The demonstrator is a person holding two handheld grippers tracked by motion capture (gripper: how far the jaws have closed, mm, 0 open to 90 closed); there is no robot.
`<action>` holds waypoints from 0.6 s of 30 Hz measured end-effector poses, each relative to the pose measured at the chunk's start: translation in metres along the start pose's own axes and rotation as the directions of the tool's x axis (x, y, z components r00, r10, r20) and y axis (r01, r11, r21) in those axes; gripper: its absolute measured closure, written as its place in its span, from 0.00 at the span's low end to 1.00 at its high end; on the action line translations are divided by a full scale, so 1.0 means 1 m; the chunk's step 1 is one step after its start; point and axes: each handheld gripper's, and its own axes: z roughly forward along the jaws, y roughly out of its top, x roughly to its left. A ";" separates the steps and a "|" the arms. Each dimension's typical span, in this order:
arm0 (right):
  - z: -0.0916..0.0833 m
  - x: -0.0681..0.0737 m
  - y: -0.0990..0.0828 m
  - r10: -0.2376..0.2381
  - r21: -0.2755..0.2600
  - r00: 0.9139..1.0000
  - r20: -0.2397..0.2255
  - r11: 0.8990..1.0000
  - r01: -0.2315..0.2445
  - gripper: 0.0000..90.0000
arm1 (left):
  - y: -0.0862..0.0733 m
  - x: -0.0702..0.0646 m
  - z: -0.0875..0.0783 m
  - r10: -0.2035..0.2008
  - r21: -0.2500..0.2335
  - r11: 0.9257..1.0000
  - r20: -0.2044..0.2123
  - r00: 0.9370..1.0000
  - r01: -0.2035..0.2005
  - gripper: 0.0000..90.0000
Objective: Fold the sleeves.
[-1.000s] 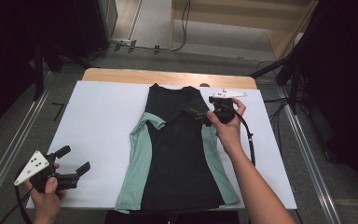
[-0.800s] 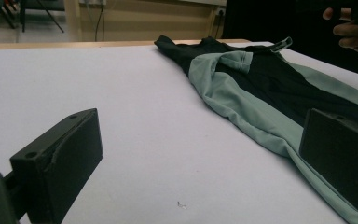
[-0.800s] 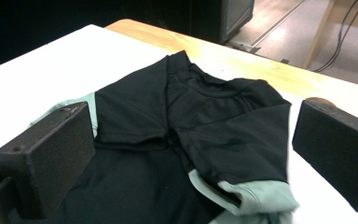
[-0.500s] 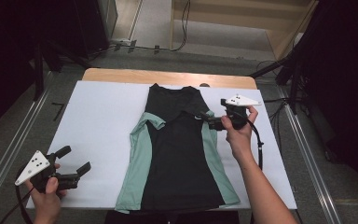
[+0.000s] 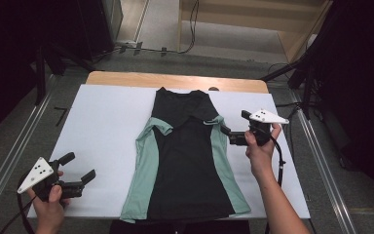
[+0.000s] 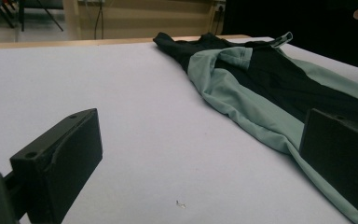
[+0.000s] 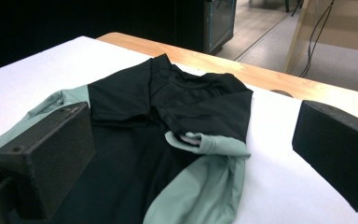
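A black shirt [image 5: 187, 161] with mint-green side panels lies flat on the white table cover [image 5: 102, 126], collar toward the far edge. Both short sleeves are folded in over the chest. My right gripper [image 5: 234, 124] is open just off the shirt's right edge, level with the folded right sleeve [image 7: 205, 144], jaws pointing at it. In the right gripper view the gripper [image 7: 191, 154] holds nothing. My left gripper [image 5: 81, 165] hovers open over the cover's near left corner, well clear of the shirt [image 6: 270, 84]. Nothing sits between the left gripper's [image 6: 200, 158] jaws.
A bare wooden strip [image 5: 175, 80] runs along the table's far edge. Metal rails [image 5: 316, 156] flank the table on both sides. Cables and dark stands are on the floor beyond. White cover lies bare to the left of the shirt.
My right gripper has moved right, from over the shirt's right shoulder to just beyond its right edge. The left gripper has stayed put.
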 end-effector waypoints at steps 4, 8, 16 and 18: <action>-0.007 -0.004 -0.007 0.002 -0.009 1.000 0.005 1.000 -0.002 0.00 | 0.000 0.000 0.000 0.001 0.003 1.000 0.000 1.000 -0.001 0.00; -0.016 -0.008 -0.014 0.020 -0.019 1.000 0.017 1.000 -0.019 0.00 | 0.000 0.000 0.001 0.004 0.006 1.000 -0.004 1.000 -0.004 0.00; -0.030 -0.014 -0.028 0.034 -0.044 0.999 0.029 0.998 -0.033 0.00 | 0.000 -0.001 0.001 0.006 0.009 1.000 -0.003 1.000 -0.006 0.00; -0.034 -0.015 -0.031 0.042 -0.050 0.999 0.032 0.998 -0.041 0.00 | 0.000 0.000 0.001 0.007 0.010 1.000 -0.003 1.000 -0.007 0.00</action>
